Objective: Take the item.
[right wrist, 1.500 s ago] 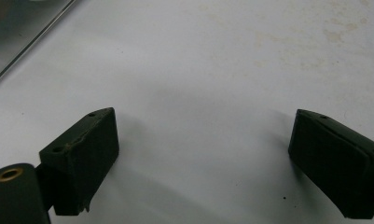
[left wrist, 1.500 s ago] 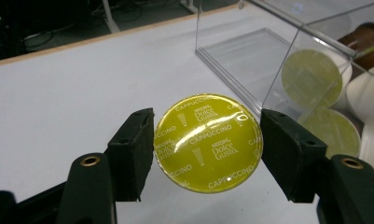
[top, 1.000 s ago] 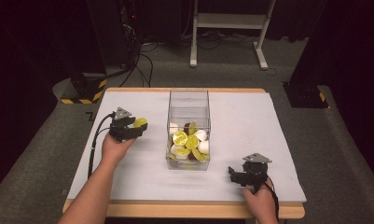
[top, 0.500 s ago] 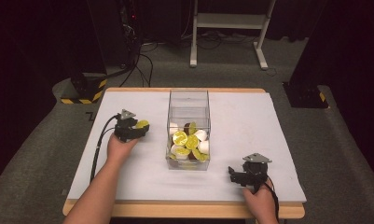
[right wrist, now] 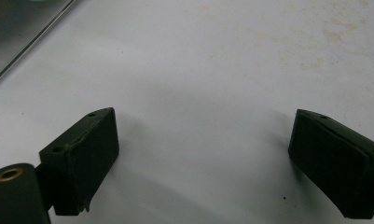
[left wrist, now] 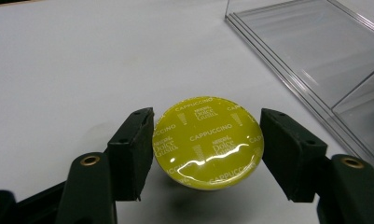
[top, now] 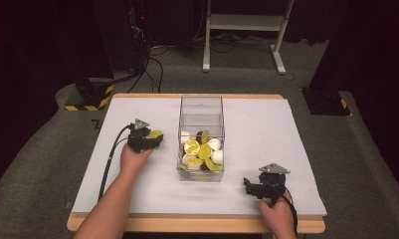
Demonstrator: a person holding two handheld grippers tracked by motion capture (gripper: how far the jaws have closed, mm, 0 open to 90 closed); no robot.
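A yellow coffee capsule marked "Cappuccino" sits between the jaws of my left gripper, which press on both its sides. A shadow lies on the table under it. In the high view this gripper and the capsule are just left of a clear plastic box. The box holds several yellow, white and dark capsules. My right gripper rests near the front right of the table, open, with bare table between its jaws.
The white table top stretches wide to the right of the box. A corner of the clear box lies close on the right in the left gripper view. Cables trail from both grippers toward the front edge.
My left gripper has shifted slightly toward the box and nearer the front, keeping the yellow capsule in its jaws. The right gripper has not moved.
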